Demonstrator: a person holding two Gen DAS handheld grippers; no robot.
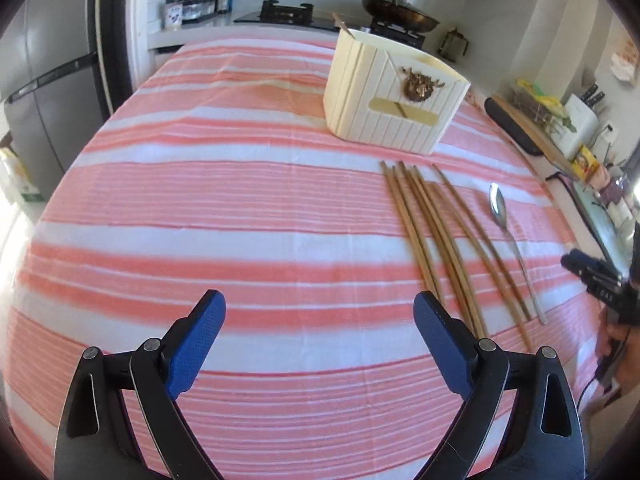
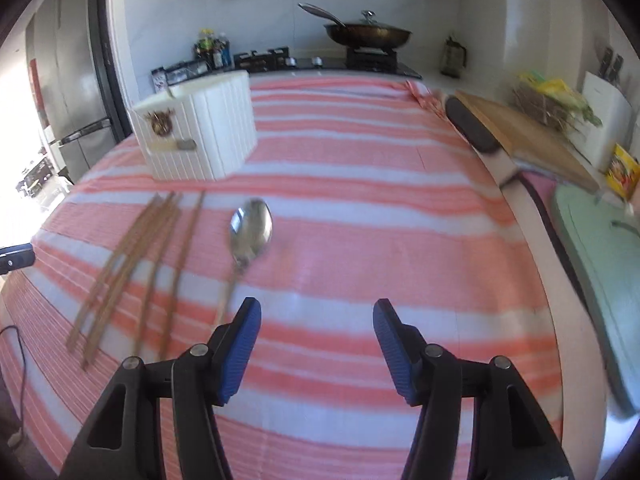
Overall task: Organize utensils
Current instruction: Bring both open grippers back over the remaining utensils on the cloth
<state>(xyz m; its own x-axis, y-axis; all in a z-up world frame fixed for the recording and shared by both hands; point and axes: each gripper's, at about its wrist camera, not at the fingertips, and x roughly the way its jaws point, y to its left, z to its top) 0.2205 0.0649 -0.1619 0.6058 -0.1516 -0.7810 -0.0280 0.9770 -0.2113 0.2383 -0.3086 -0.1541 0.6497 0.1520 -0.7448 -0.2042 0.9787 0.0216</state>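
Several wooden chopsticks (image 1: 436,240) lie side by side on a pink-and-white striped cloth (image 1: 240,200), with a metal spoon (image 1: 500,208) to their right. Behind them stands a cream ribbed utensil holder (image 1: 392,92) with a brass ornament. My left gripper (image 1: 320,312) hovers open over bare cloth, its right finger near the chopsticks' near ends. In the right wrist view the spoon (image 2: 250,232) lies just left of my right gripper (image 2: 316,320), which is open with nothing between its blue pads; the chopsticks (image 2: 140,260) and holder (image 2: 200,132) lie further left. The right gripper (image 1: 580,264) also shows at the left view's right edge.
A stove with a lidded wok (image 2: 368,34) and bottles (image 2: 212,50) line the back counter. A wooden cutting board (image 2: 520,136), a knife block (image 2: 604,112) and a pale green board (image 2: 592,260) sit at the right. A fridge (image 1: 44,92) stands at the left.
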